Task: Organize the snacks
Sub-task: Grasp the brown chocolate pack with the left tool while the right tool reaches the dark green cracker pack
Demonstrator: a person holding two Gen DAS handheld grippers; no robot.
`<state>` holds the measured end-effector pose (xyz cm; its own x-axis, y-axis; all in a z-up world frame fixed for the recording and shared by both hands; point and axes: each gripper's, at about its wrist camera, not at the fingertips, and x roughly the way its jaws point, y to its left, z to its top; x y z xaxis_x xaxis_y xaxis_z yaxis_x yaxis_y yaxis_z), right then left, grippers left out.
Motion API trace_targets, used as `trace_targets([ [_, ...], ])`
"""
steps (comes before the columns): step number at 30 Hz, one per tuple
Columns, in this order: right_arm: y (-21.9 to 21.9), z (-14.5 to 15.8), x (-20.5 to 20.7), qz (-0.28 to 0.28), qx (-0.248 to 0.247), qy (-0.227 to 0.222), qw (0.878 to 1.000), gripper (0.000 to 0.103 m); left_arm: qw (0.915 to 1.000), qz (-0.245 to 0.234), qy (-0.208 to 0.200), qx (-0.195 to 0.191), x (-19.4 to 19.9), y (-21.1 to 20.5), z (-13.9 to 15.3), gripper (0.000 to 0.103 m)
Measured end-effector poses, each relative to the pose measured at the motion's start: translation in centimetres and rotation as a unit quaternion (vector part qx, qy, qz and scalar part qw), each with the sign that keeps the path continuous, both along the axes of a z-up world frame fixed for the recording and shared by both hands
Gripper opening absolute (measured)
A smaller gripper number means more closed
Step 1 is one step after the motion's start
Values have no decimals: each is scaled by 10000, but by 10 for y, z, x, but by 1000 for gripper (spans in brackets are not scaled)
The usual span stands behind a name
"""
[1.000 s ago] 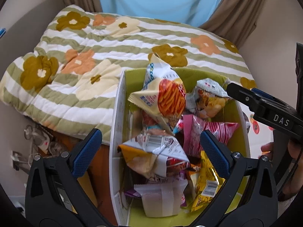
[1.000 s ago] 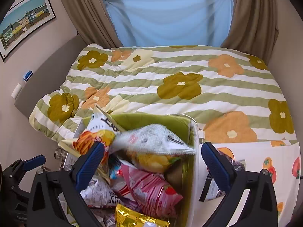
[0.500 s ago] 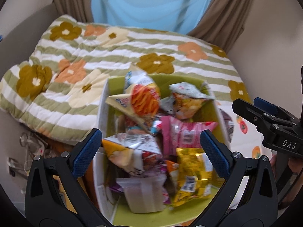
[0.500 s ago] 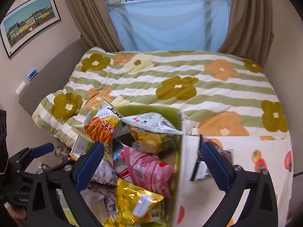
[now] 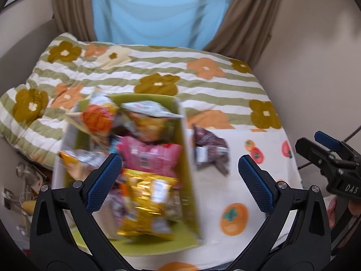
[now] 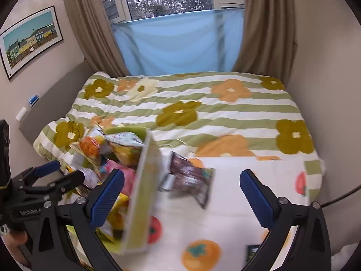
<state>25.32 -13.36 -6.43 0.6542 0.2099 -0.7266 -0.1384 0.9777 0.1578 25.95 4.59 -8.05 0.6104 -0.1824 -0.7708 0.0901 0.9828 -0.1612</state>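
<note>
A green-lined box on the bed's left side holds several snack bags: a pink one, a gold one and an orange-and-white one. The box also shows in the right wrist view. A dark purple snack bag lies on the white fruit-print cloth just right of the box, the same bag seen from the right wrist. My left gripper stands open above the box's right wall. My right gripper stands open above the dark bag, holding nothing.
A striped flower quilt covers the far bed, with a wall close on the right and curtains behind. A dark packet lies near the front edge. Clutter sits on the floor left of the bed.
Both grippers have swung right and pulled back; the view now takes in the fruit-print cloth and the dark bag beside the box. Both stay open and empty.
</note>
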Motion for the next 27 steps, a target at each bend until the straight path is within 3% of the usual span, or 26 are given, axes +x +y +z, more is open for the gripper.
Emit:
trace_targets([
  [10, -103, -23, -37, -52, -223, 215, 9995, 102, 9993, -170, 121, 299, -13, -112, -20, 102],
  [17, -149, -59, -47, -221, -52, 624, 9978, 102, 9928, -529, 437, 978, 12, -163, -51, 102],
  [19, -156, -72, -49, -235, -20, 777, 9967, 102, 9873, -776, 472, 1305, 27, -172, -57, 102],
  [22, -162, -92, -49, -307, -61, 997, 9945, 102, 9721, -1367, 599, 1807, 52, -185, -64, 103],
  [24, -166, -105, -48, -379, 32, 1155, 9926, 102, 9550, -1845, 732, 2206, 69, -190, -73, 103],
  [27, -167, -123, -48, -495, 87, 1371, 9893, 102, 9317, -2415, 1023, 2513, 88, -192, -88, 103],
])
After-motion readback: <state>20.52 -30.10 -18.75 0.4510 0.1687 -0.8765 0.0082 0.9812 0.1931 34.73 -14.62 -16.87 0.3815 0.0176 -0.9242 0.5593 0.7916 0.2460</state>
